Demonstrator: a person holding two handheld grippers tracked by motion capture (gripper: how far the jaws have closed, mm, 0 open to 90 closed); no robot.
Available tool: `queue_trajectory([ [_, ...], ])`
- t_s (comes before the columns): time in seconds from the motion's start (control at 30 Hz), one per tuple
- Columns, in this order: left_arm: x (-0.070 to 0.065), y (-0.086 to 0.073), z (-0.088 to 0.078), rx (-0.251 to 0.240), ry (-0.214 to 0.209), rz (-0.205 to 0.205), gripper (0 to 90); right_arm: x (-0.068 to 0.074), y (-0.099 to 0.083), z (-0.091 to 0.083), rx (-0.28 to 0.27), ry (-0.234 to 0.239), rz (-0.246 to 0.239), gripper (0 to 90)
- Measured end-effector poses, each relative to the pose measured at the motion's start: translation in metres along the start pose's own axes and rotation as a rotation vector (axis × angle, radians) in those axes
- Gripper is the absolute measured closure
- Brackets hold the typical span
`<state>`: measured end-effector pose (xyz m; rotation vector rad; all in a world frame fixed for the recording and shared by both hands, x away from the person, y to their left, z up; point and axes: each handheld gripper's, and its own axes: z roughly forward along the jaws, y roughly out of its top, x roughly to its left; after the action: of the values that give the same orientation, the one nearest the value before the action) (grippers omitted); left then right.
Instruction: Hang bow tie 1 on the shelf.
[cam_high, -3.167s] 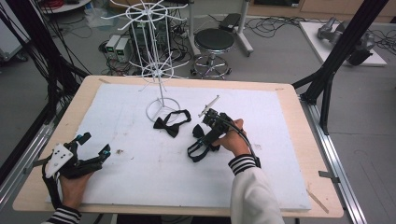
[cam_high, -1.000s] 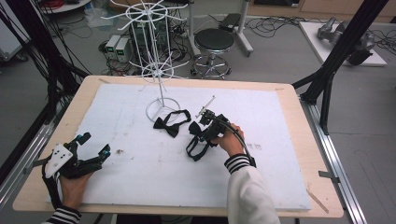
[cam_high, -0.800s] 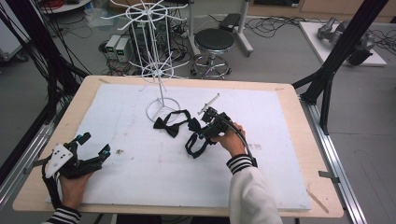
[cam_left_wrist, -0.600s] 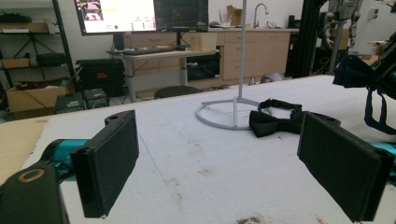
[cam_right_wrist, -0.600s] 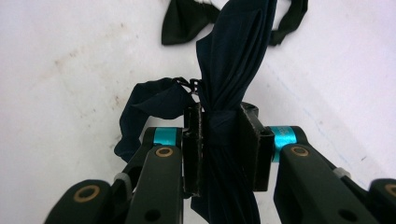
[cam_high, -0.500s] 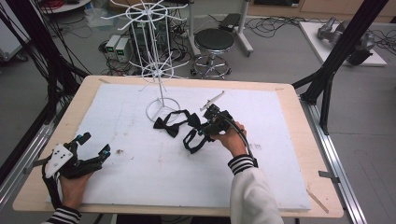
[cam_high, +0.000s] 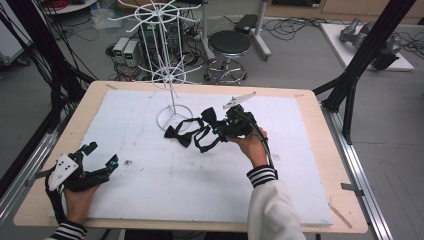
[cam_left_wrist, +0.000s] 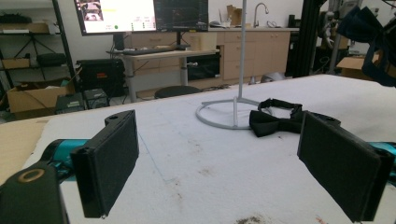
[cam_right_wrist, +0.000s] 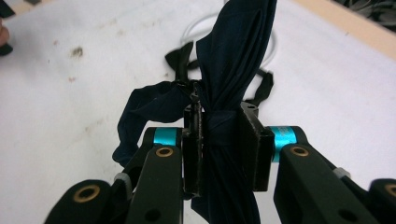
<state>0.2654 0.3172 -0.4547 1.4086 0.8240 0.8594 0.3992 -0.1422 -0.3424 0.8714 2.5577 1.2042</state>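
Your right gripper (cam_right_wrist: 219, 144) is clamping the dark bow tie (cam_right_wrist: 233, 60) at its knot — your left gripper (cam_left_wrist: 233, 163) is resting wide open, holding nothing.

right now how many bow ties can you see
2. One dark bow tie is clamped at its knot in the right gripper, lifted above the table. The other bow tie lies on the white mat beside the wire stand's ring base.

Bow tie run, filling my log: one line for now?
right gripper: shut on bow tie, lifted | left gripper: open, idle | second bow tie: on table
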Motion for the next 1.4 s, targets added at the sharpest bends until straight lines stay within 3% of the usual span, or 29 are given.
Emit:
queue_trajectory([
  [0.2,0.000,0.000,0.000,0.000,0.000,0.000,13.1,0.001,0.008,-0.009,-0.079,-0.039,0.008,73.1],
  [0.33,0.000,0.000,0.000,0.002,-0.001,0.002,13.1,0.001,0.013,-0.014,-0.139,-0.040,0.017,73.3],
  [0.97,0.000,0.000,0.000,0.002,-0.002,0.003,13.1,-0.001,0.037,-0.028,-0.264,-0.073,0.017,73.4],
  [1.4,0.000,0.000,0.000,0.000,-0.003,-0.001,13.1,-0.004,0.054,-0.036,-0.315,-0.089,0.019,73.4],
])
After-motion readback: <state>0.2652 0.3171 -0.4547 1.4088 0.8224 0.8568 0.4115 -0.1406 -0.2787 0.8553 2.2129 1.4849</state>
